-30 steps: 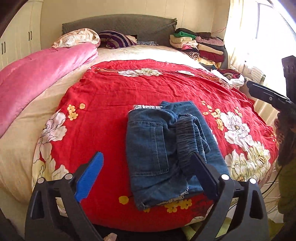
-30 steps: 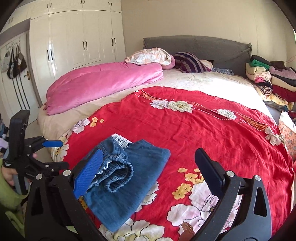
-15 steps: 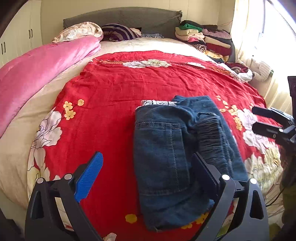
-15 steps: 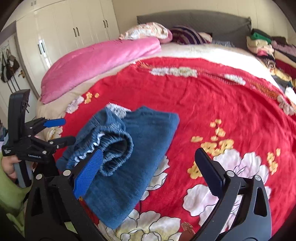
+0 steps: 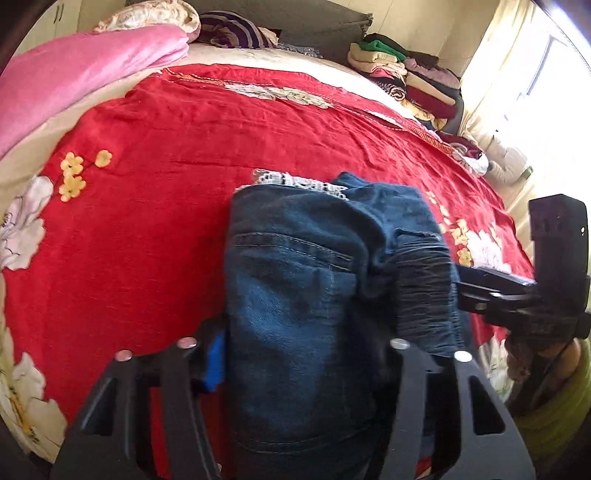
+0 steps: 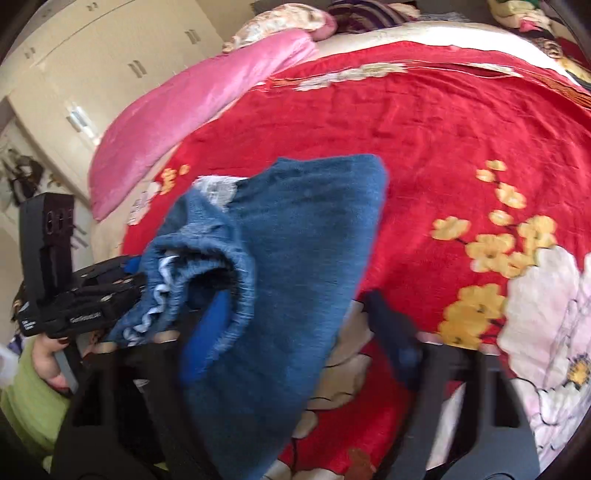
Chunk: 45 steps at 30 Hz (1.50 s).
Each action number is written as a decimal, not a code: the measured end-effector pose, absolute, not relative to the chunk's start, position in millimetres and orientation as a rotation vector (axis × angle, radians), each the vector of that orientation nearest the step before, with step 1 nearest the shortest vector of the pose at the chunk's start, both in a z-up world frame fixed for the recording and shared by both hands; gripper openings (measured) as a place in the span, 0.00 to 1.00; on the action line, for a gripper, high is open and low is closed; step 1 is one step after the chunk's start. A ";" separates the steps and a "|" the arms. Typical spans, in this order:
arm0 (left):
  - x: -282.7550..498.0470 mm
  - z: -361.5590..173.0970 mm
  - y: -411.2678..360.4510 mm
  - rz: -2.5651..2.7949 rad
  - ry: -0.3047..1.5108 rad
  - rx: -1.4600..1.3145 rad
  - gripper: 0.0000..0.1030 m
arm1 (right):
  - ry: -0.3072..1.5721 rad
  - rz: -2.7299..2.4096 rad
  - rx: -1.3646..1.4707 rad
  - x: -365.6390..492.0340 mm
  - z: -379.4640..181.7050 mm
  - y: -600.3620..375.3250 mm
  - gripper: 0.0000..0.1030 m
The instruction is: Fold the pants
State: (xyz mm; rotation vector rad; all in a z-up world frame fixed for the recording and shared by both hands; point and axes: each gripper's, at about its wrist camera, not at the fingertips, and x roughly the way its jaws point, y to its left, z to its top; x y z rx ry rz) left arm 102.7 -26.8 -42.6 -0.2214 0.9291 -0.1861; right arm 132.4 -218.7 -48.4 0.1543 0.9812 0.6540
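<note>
The folded blue denim pants (image 5: 303,295) lie on the red floral bedspread (image 5: 166,155) near the bed's foot; they also show in the right wrist view (image 6: 288,258). My left gripper (image 5: 299,350) is open, its fingers either side of the pants' near end, the denim lying between them. My right gripper (image 6: 295,325) is open, its blue left finger (image 6: 210,314) at the elastic waistband opening and its right finger beyond the pants' edge. Each gripper shows in the other's view: the right gripper at the right edge of the left wrist view (image 5: 517,295), the left gripper at the left of the right wrist view (image 6: 74,295).
A pink duvet (image 5: 74,74) lies along the bed's left side, with pillows (image 5: 147,11) at the headboard. A stack of folded clothes (image 5: 406,77) sits at the far right corner. White wardrobes (image 6: 92,74) stand left of the bed. A bright curtained window (image 5: 535,92) is on the right.
Both grippers have moved forward and down onto the pants. The denim now lies between the left gripper's fingers, and the right gripper's blue finger has reached the waistband.
</note>
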 end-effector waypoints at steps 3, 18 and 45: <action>100.9 -37.3 -37.3 -0.168 0.917 -0.171 0.41 | 0.974 0.734 0.128 132.1 -47.3 -206.6 0.13; 133.2 21.7 -25.5 -0.122 0.771 -0.160 0.30 | 0.736 0.742 0.038 158.8 22.7 -189.2 0.09; 171.0 -29.2 -8.5 -0.076 0.853 -0.188 0.41 | 0.918 0.485 0.002 209.0 -34.0 -196.0 0.57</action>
